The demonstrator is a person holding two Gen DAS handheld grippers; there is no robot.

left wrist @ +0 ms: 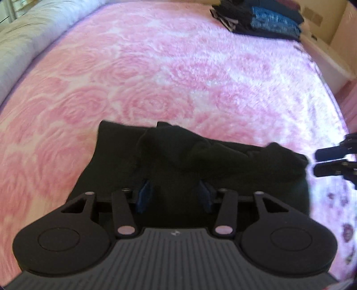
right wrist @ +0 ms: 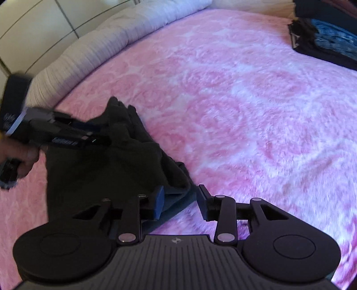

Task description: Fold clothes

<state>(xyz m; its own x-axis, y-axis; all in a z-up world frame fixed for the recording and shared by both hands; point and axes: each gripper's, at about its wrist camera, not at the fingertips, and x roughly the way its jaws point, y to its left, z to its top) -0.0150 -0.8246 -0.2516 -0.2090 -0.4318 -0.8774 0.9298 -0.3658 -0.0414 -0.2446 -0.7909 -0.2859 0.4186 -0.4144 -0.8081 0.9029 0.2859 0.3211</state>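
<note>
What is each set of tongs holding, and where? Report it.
Both sets stand open, gripping nothing: left tongs over the black garment's middle, right tongs around its corner.

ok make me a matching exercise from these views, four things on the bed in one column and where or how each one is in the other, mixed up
Things:
1. black garment
2. stack of folded clothes
3. grey-white duvet
4. right hand-held gripper

Places or states:
A. rolled along the bed's far left edge
B. piled at the far right corner of the pink rose blanket
C. fingers apart at the garment's edge
D. bunched up on the near part of the blanket, between the two grippers

Pairs: 1-D, 2-B, 3-A, 4-C
</note>
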